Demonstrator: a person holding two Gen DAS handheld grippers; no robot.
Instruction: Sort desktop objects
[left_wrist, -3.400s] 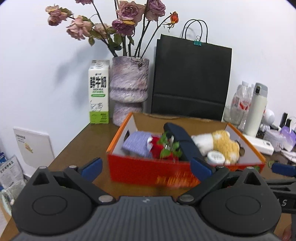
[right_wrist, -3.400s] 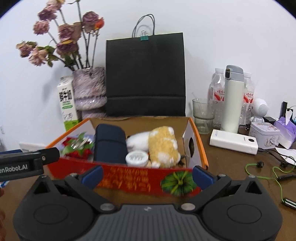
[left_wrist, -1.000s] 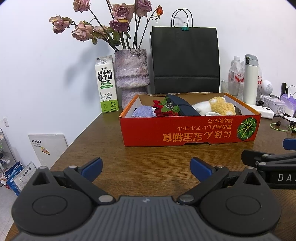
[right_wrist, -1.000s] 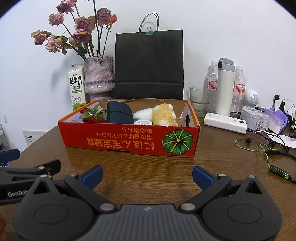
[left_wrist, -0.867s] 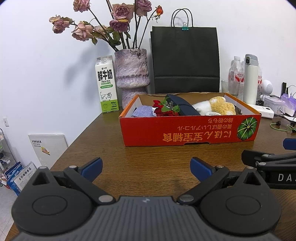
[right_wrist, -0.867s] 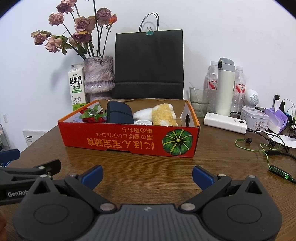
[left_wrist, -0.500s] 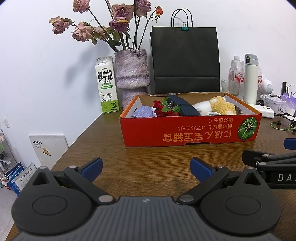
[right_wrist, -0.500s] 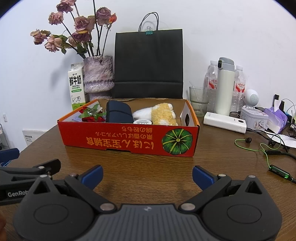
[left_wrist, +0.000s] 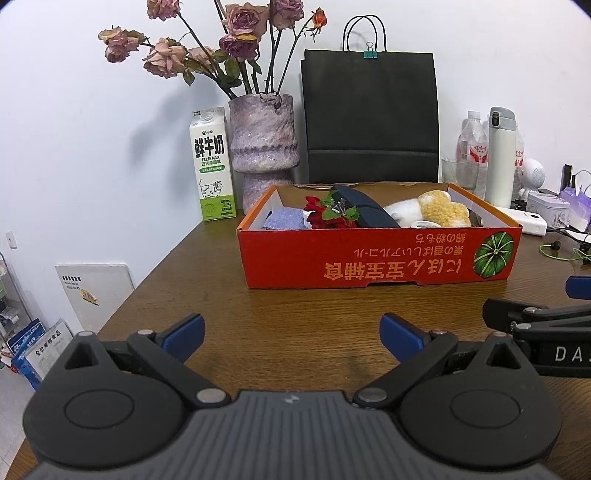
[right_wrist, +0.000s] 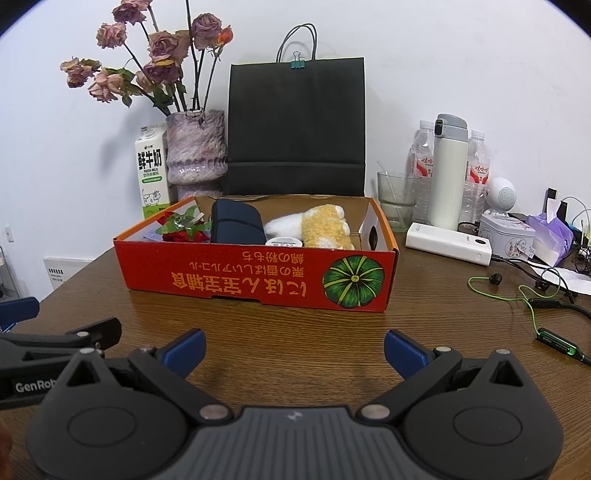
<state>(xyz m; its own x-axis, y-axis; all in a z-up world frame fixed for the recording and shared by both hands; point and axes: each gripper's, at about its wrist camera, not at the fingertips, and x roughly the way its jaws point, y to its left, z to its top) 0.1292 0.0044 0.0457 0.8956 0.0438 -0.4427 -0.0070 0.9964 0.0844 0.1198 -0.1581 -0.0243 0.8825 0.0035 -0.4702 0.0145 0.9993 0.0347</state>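
Ahead of me the brown wooden counter (right_wrist: 295, 332) runs back to a white wall. A black paper bag (right_wrist: 296, 125) stands upright against it, a teal binder clip (right_wrist: 296, 64) pinching its handles. Left of the bag sits a mottled purple vase (right_wrist: 195, 149) of faded roses (right_wrist: 159, 48), and just beside that a milk carton (right_wrist: 152, 171). Off to my right I see a white flask (right_wrist: 448, 173) between two water bottles (right_wrist: 478, 162), an empty glass (right_wrist: 397, 195) just beside them, a white power bank (right_wrist: 448, 243) lying flat, a small tin (right_wrist: 506, 236), and green earphones (right_wrist: 524, 299) trailing across the wood.
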